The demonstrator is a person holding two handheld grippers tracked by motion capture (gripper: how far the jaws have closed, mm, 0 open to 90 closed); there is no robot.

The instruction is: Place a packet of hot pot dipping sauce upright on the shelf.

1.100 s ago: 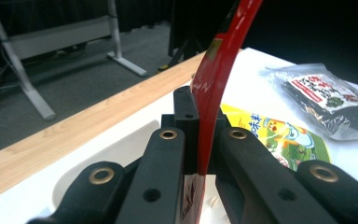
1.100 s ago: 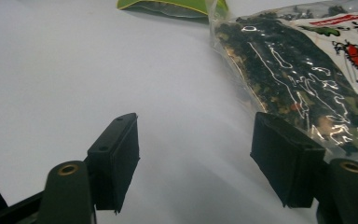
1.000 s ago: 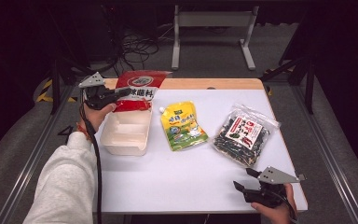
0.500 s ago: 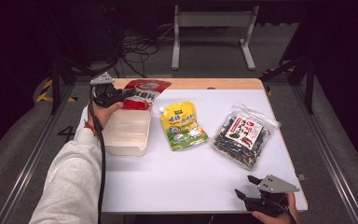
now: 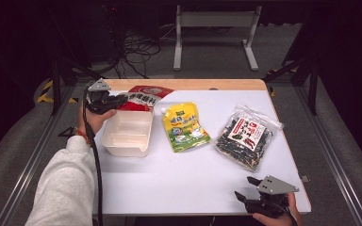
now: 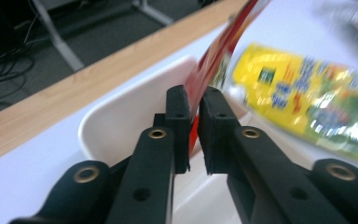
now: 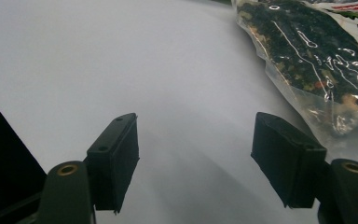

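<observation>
Two grippers are showing: left gripper (image 6: pixel 193 123) is clamping red packet (image 6: pixel 216 58) edge above white tray (image 6: pixel 121 116), right gripper (image 7: pixel 196 158) is resting w/ jaws apart, seaweed bag (image 7: pixel 317 60) ahead-right.

We had the left gripper (image 5: pixel 114 100) clamped upper left of frame; the right gripper (image 5: pixel 247 190) sat spread wide, lower right.

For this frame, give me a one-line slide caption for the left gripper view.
Left gripper pinches a red packet over the white tub.
</observation>
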